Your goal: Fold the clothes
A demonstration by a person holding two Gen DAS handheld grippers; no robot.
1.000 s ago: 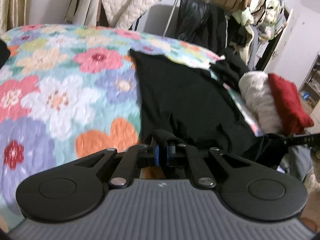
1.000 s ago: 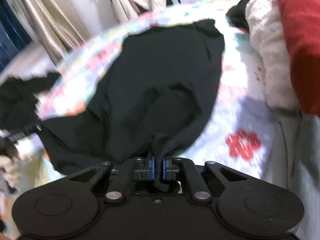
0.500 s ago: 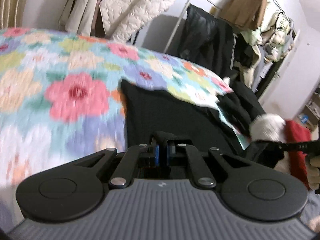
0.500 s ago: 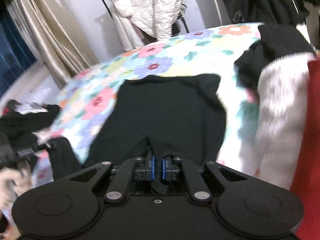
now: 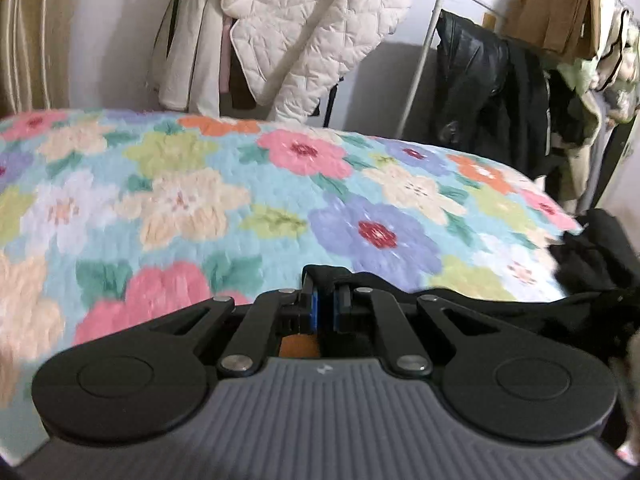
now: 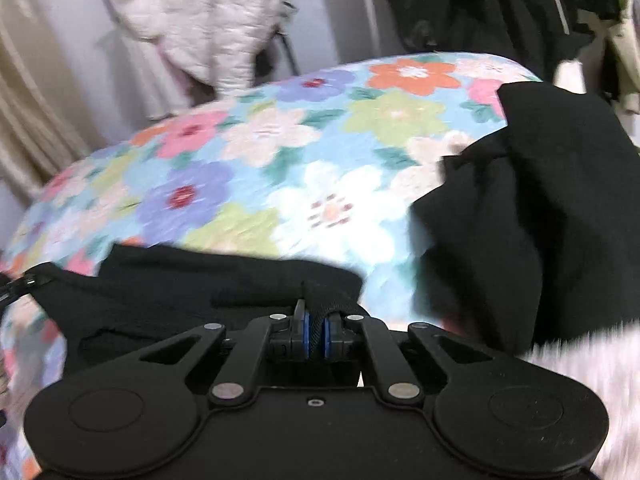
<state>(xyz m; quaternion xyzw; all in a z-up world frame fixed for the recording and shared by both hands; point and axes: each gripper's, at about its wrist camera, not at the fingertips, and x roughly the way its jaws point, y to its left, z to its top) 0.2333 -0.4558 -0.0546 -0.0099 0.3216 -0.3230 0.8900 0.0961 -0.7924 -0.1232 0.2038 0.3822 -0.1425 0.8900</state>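
A black garment [image 6: 224, 280] lies on the flowered bedspread [image 5: 192, 200], folded low in front of both grippers. My left gripper [image 5: 325, 304] is shut on one edge of the black garment [image 5: 460, 300], and a fold of cloth sticks up between its blue pads. My right gripper [image 6: 315, 332] is shut on another edge of the same garment. Most of the cloth lies under the grippers and is hidden.
A second black garment [image 6: 540, 208] is heaped on the bed at the right, with white fluffy fabric [image 6: 592, 364] below it. White quilted jackets [image 5: 304, 32] and dark coats [image 5: 492, 92] hang on racks behind the bed. Beige curtains [image 5: 24, 36] hang at the left.
Both grippers have carried the held edge forward over the garment toward its far end. The long black spread seen earlier now shows as a short strip. The views tilted up toward the wall.
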